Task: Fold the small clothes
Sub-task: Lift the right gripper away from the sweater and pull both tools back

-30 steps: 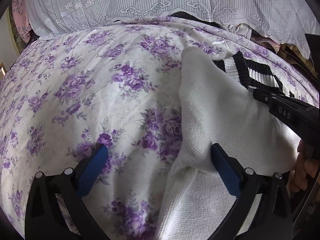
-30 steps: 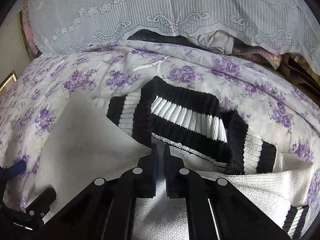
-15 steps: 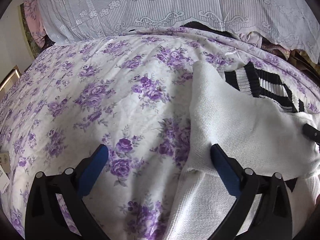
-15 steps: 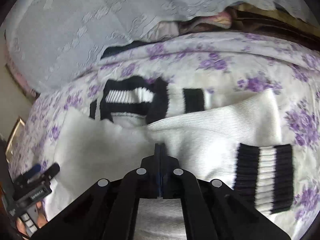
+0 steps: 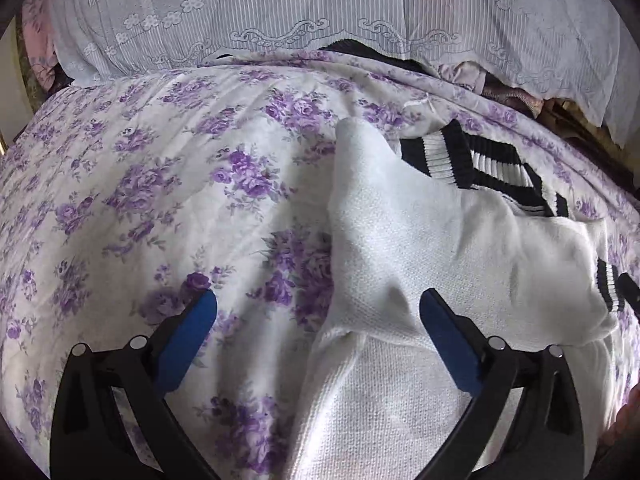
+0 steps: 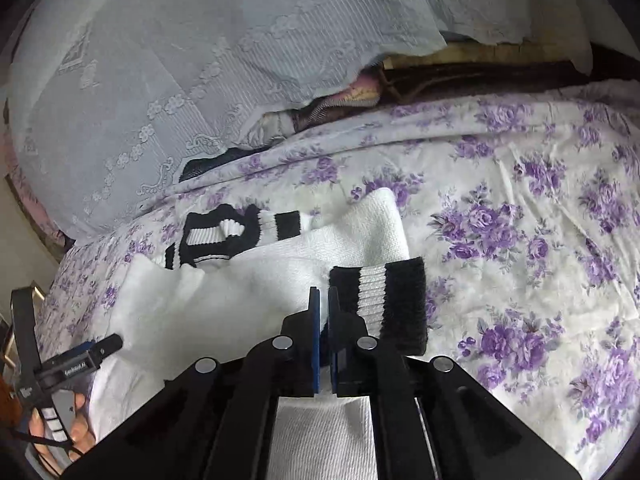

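Note:
A white knit sweater [image 5: 420, 240] with black-and-white striped trim [image 5: 480, 160] lies on the floral bedsheet [image 5: 160, 200]. My left gripper [image 5: 316, 300] is open wide over the sweater's left edge, with one finger above the sheet and the other above the white knit. In the right wrist view the same sweater [image 6: 208, 304] has a sleeve doubled back, with its striped cuff [image 6: 380, 296] on top. My right gripper [image 6: 323, 292] is at the cuff's left edge. Its jaws are opening, only a thin slit apart, and I see no cloth between them.
A lace-trimmed pale cover [image 5: 320, 20] hangs along the bed's far side, with dark clothes [image 6: 320, 116] bunched beneath it. To the right of the cuff there is only floral sheet [image 6: 540, 240]. A hand [image 6: 60, 432] holds the left gripper [image 6: 80, 360] at lower left.
My right gripper shut, rolled and slid right from the sweater's body to the sleeve cuff, leaving the left wrist view. The left gripper stayed open in place.

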{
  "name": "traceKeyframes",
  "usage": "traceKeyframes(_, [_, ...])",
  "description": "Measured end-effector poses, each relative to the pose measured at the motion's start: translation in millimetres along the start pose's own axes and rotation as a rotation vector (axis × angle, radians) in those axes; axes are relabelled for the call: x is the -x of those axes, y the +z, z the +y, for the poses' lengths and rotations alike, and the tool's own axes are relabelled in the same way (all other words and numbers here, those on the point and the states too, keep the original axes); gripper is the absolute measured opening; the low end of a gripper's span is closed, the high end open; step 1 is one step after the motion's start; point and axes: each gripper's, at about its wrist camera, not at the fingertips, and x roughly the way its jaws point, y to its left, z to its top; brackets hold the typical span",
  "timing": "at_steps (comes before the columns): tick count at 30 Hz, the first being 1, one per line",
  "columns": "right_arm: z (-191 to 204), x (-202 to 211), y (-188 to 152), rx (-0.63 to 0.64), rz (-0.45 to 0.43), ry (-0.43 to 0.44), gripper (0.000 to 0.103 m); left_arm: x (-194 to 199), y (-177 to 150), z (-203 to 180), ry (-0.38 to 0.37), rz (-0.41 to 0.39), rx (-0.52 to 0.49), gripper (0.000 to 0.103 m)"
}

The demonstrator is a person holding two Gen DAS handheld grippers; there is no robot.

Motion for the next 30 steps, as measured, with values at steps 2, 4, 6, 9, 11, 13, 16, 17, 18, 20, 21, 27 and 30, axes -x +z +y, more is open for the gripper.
traceKeyframes(2, [-12.9,-20.7,-5.1,-0.047,0.097,0.0,0.006,-17.2,-3.7,-8.0,0.065,0.059,-0.055,0.099])
traceKeyframes(4, [-24.1,-21.2,-3.2,-0.104,0.097,0.047,0.002,-19.0,-3.1,-3.8,0.037,0.075,-0.034,0.099])
traceKeyframes(6, [-21.9,-15.7,-6.1,-0.096,0.077,0.042,0.001,-17.7,-4.6,0.0,0.022,0.076,-0.019,0.099])
traceKeyframes(9, [-11.7,8.3,-12.0,-0.061,0.008,0.002,0.012,-3.2,-7.9,-0.9,0.04,0.03,-0.026,0.099])
traceKeyframes(11, [-7.9,25.5,-17.5,-0.045,-0.03,-0.008,0.034,7.5,-10.9,-4.8,0.062,-0.004,-0.053,0.099])
traceKeyframes(13, [-4.4,35.5,-23.8,-0.024,-0.021,0.011,0.035,16.4,-13.8,-8.4,0.061,-0.028,-0.075,0.099])
traceKeyframes(16, [-4.6,19.9,-40.4,-0.005,0.123,0.015,0.046,21.4,-21.2,-16.2,0.052,-0.023,-0.121,0.099])
traceKeyframes(17, [-7.6,13.6,-44.5,-0.016,0.161,0.024,0.047,20.6,-24.9,-18.6,0.063,-0.015,-0.135,0.099])
traceKeyframes(18, [-8.5,17.0,-44.8,-0.031,0.144,0.035,0.047,19.9,-28.7,-20.2,0.072,-0.007,-0.145,0.099])
traceKeyframes(20, [-8.6,21.9,-46.8,-0.028,0.131,0.02,0.047,21.4,-33.8,-20.3,0.074,0.003,-0.152,0.099])
traceKeyframes(21, [-8.0,24.2,-49.1,-0.025,0.128,0.018,0.047,24.1,-35.8,-19.0,0.074,-0.004,-0.149,0.099])
traceKeyframes(27, [-5.5,61.2,-63.8,-0.018,0.048,-0.006,0.047,51.6,-52.2,-14.9,0.087,-0.052,-0.15,0.099])
traceKeyframes(30, [1.1,83.0,-75.6,0.015,0.025,-0.007,0.047,67.3,-62.6,-16.6,0.092,-0.075,-0.164,0.099])
